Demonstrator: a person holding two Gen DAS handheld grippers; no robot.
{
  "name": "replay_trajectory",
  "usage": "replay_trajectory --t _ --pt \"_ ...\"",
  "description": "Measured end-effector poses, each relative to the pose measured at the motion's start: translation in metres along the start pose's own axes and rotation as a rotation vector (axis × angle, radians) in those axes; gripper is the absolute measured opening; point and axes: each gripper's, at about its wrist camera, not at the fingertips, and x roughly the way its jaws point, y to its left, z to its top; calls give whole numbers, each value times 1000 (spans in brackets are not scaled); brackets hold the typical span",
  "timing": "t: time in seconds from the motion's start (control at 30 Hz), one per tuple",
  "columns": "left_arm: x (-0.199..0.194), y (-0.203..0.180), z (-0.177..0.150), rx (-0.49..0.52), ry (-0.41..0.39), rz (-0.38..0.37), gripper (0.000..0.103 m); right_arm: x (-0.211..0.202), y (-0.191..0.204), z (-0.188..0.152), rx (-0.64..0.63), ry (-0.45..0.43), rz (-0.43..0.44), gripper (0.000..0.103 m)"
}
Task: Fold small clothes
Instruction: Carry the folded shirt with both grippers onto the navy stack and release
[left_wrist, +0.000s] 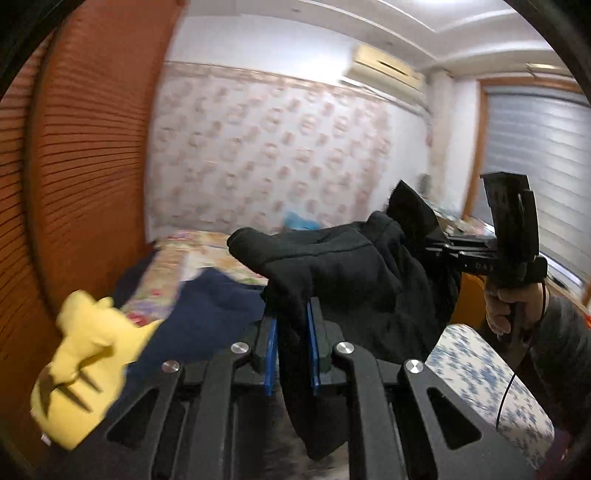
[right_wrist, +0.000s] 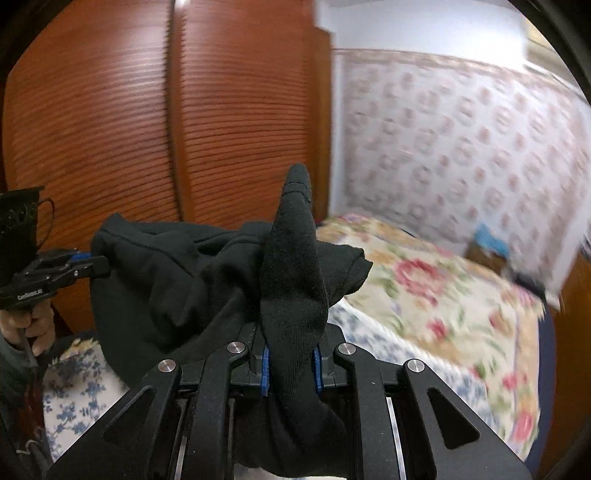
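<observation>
A small black garment (left_wrist: 340, 273) hangs in the air, stretched between my two grippers. My left gripper (left_wrist: 292, 321) is shut on one bunched end of it, with dark cloth squeezed between the blue pads. In the right wrist view my right gripper (right_wrist: 291, 354) is shut on the other end of the black garment (right_wrist: 207, 280), a pointed flap sticking up above the fingers. Each gripper shows in the other's view: the right gripper (left_wrist: 436, 240) at the right, the left gripper (right_wrist: 92, 264) at the left, both held by a person's hand.
A yellow garment (left_wrist: 85, 365) and a navy garment (left_wrist: 207, 317) lie on the floral bedspread (right_wrist: 424, 288) below. A blue-and-white floral cloth (left_wrist: 480, 373) covers the near surface. Orange slatted wardrobe doors (right_wrist: 166, 122) stand close behind. A patterned wall and a window with blinds (left_wrist: 535, 155) bound the room.
</observation>
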Motion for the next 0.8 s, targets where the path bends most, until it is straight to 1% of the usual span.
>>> replay_trajectory --t 0.13,0.27,0.37,0.43,0.5,0.53,0.57,0.6,0.63,0.67,0.7,0.73,0.77,0.8 --pt "-3 37 -19 -69 -10 93 12 58 34 45 -113 30 51 14" --pt "-3 56 -44 -101 10 171 12 117 68 77 -207 69 88 14" --pt "4 68 -61 -114 44 218 12 157 89 87 -238 104 111 14" --pt "8 74 -70 -120 66 239 12 178 100 89 -257 117 106 14" --pt "9 82 -77 -133 89 247 13 197 101 90 -224 127 106 15" --pt "9 80 -78 -132 96 247 14 202 100 91 -206 127 98 20" --pt "8 79 -80 -130 102 248 15 207 96 92 -171 125 81 29" --pt "8 79 -81 -127 104 248 16 208 93 92 -150 123 73 36" --pt "3 77 -79 -123 102 250 17 208 90 93 -125 118 57 47" --pt "0 76 -78 -117 96 255 17 205 87 93 -107 113 53 51" --pt "-3 75 -76 -109 85 257 20 201 85 93 -99 106 55 53" --pt "-6 74 -73 -102 73 260 27 197 83 92 -95 99 50 59" --pt "-10 73 -70 -98 61 264 34 191 82 89 -92 91 36 62" --pt "-14 71 -68 -92 48 265 36 187 81 87 -90 87 30 62"
